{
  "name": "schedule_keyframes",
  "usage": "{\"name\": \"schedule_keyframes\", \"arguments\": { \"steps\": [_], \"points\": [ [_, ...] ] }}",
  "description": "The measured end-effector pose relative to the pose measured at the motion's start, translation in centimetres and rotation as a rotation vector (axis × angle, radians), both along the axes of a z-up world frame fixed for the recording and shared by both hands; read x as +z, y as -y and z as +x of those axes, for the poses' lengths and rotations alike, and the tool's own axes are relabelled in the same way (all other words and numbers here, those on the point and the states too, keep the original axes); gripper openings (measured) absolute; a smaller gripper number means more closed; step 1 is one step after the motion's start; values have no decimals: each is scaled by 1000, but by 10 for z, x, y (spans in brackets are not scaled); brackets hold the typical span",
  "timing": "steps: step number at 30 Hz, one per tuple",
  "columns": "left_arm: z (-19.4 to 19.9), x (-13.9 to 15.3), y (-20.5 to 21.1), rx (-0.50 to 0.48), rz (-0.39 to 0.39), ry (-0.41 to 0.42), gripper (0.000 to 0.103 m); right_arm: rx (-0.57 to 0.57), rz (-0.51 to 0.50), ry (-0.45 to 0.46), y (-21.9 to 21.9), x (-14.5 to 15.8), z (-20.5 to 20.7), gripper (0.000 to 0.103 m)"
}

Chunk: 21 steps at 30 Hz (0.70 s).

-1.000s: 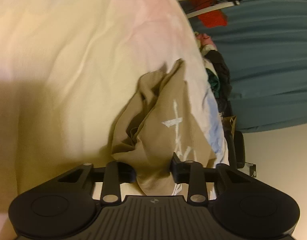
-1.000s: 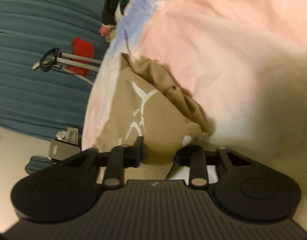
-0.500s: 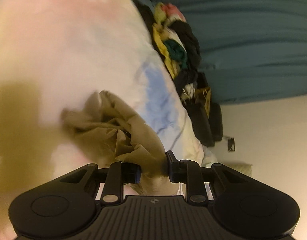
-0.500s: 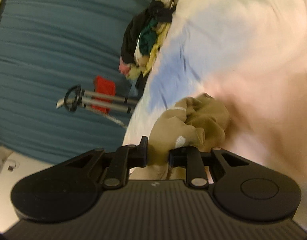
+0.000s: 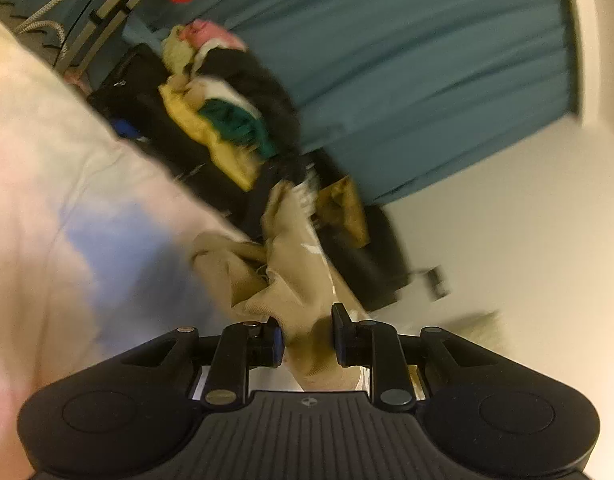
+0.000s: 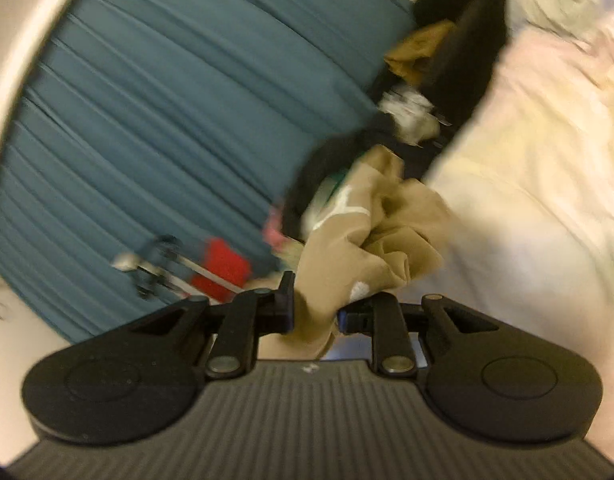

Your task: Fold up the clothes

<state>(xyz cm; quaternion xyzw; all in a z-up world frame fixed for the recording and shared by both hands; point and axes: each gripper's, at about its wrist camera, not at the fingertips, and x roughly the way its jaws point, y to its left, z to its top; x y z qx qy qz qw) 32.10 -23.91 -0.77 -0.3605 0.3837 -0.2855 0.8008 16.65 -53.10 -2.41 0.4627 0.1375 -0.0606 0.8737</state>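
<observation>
We have the tan garment (image 5: 295, 280) pinched at two places, one in each tool. In the left wrist view the left gripper (image 5: 307, 334) is closed narrow on a bunch of the tan cloth, which runs up and away from the jaws in crumpled folds, with some white print showing on it. In the right wrist view the right gripper (image 6: 315, 312) is likewise clamped narrow on another part of the same garment (image 6: 371, 236), its folds bunched just past the fingers. The cloth hangs between us and the pale bedsheet (image 5: 67, 208), seemingly clear of the sheet, though the blur makes that hard to confirm. Beyond it lie a pile of other clothes (image 5: 227, 120) and the teal curtain (image 5: 427, 80).

We judge this to be the pick-up and shake-out step: the garment is gripped but crumpled, nothing folded yet. Next we need to draw the two grips apart so the cloth opens flat, then lay it on the sheet with the edges straight, without letting either pinch slip
</observation>
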Motion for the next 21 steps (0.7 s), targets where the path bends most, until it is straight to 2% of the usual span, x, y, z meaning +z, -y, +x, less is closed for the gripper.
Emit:
{"name": "schedule_keyframes", "arguments": {
  "steps": [3, 5, 6, 8, 9, 12, 15, 18, 19, 21],
  "points": [
    [-5, -62, -1, -48, 149, -49, 24, 23, 42, -141, -1, -78, -1, 23],
    [-15, -110, -8, -69, 211, -103, 23, 49, 81, -238, -7, -129, -10, 23],
    [-19, -123, -12, -75, 211, -97, 23, 62, 97, -284, -11, -153, -15, 23],
    [-29, -149, -19, -87, 210, -85, 26, 68, 134, -249, -14, -179, -30, 23],
    [-30, -151, -23, -91, 202, -63, 27, 74, 137, -253, -12, -176, -30, 23],
    [-39, -138, -21, -93, 244, -24, 33, 80, 133, -280, -10, -160, -31, 25],
    [-51, -110, -15, -116, 355, 11, 35, 63, 87, -353, -13, -131, -34, 25],
    [-65, -74, -9, -145, 449, 58, 50, 47, 5, -402, -28, -98, -47, 25],
    [-63, -60, -7, -144, 463, 83, 55, 43, -19, -409, -33, -86, -52, 25],
    [-88, -25, -23, -149, 495, 147, 63, 44, -70, -398, -46, -64, -68, 25]
  ]
}}
